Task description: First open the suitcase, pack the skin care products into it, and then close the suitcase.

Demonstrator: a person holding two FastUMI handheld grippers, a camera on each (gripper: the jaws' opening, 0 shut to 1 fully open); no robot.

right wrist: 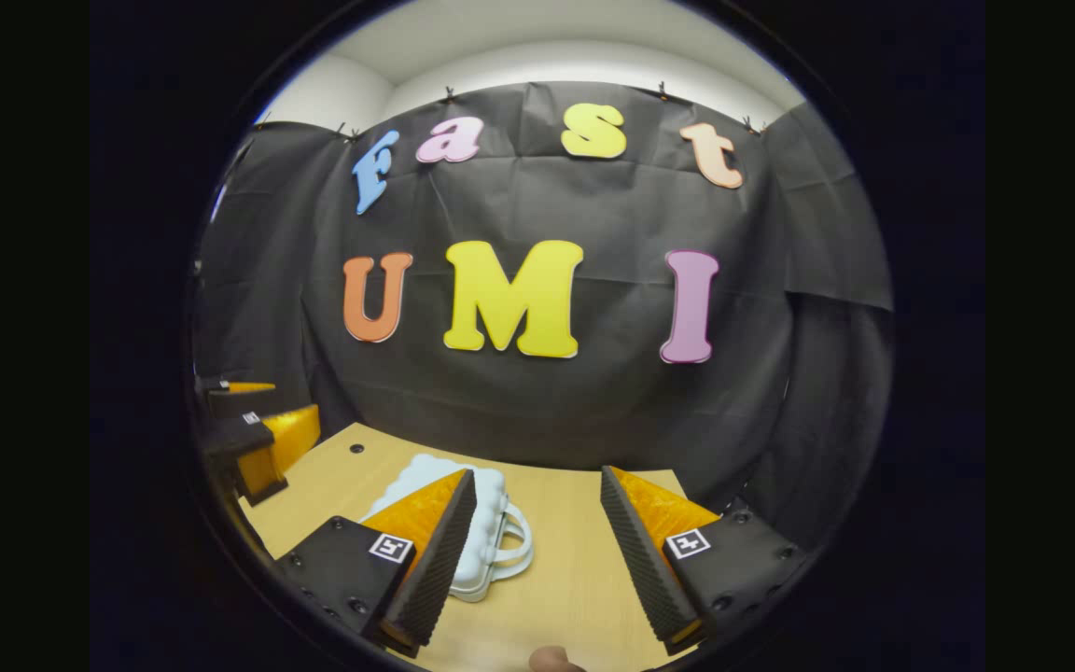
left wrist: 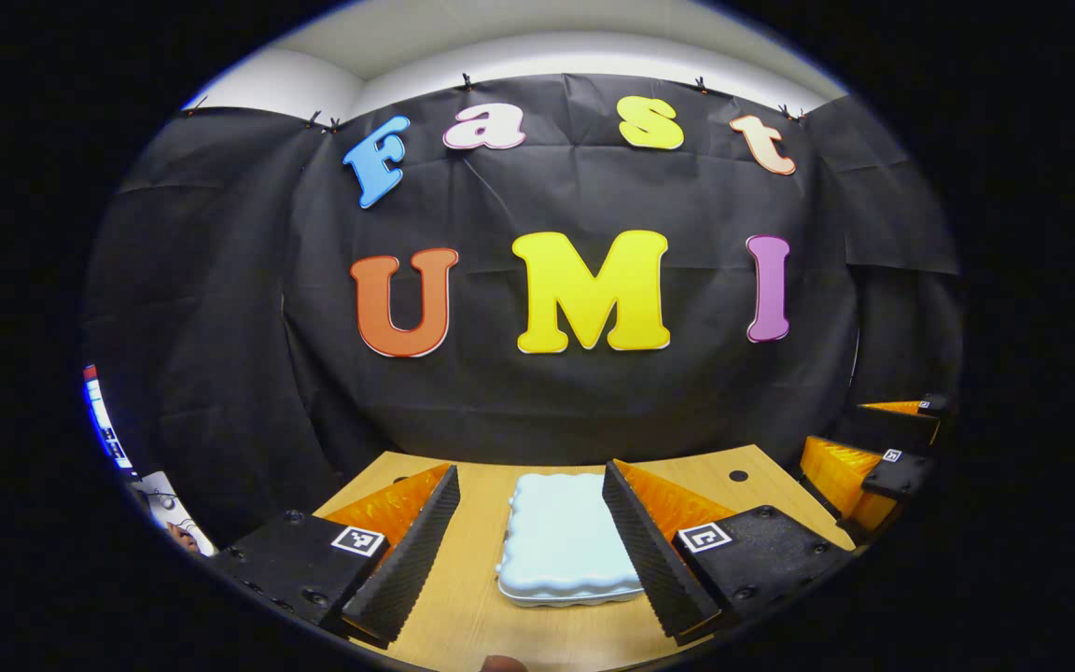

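A small pale suitcase (left wrist: 567, 537) lies flat and closed on the wooden surface (left wrist: 463, 597), nearer its front edge than the back edge by the wall, with bare wood around it. In the left gripper view it sits between the jaws of the left gripper (left wrist: 530, 551), which stand wide apart and grip nothing; whether the right-hand jaw brushes the shell is hard to tell. In the right gripper view the right gripper (right wrist: 537, 551) also has its jaws apart and empty, and the suitcase (right wrist: 491, 537) lies partly behind its left-hand finger, with a looped handle (right wrist: 514, 546) jutting toward the surface's open middle. Each view also catches the other gripper off at its edge, jaws apart. The case looks like a rigid moulded shell with a bumpy lid, probably light and somewhat slick, so it may slide when the lid is pried; 1 gripper could steady the base while the other lifts at the seam near the handle. The latch, hinge side and seam are not clear, and no skin care products can be made out.
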